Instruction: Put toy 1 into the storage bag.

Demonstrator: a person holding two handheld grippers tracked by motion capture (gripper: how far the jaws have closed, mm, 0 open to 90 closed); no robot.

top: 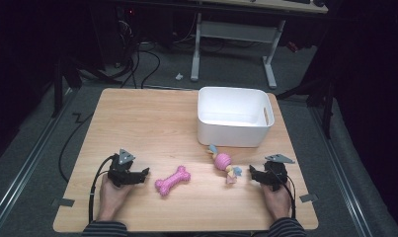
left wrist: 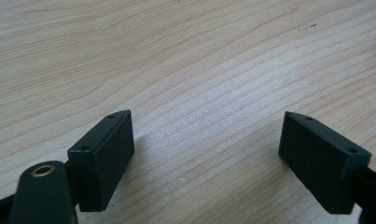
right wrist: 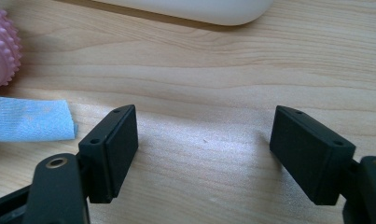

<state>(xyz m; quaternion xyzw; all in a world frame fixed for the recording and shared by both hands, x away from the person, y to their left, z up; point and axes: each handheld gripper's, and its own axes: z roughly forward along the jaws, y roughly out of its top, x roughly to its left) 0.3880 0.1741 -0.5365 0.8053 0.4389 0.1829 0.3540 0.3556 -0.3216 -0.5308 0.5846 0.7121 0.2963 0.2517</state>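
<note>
A pink bone toy (top: 172, 179) lies on the wooden counter (top: 137, 123), in front of the white bin (top: 234, 116) and toward its left. Directly in front of the bin, near its wall, lies a rope toy with a pink spiky ball (top: 222, 160); its blue cloth end (right wrist: 29, 120) and ball (right wrist: 1, 51) appear at the left of the right gripper view. The left claw (top: 143, 173) rests on the counter just left of the bone, jaws spread apart with bare wood between them (left wrist: 206, 144). The right claw (top: 253, 173) sits just right of the rope toy, jaws likewise wide apart and holding nothing (right wrist: 204, 144). Each is held by a hand in a striped sleeve.
</note>
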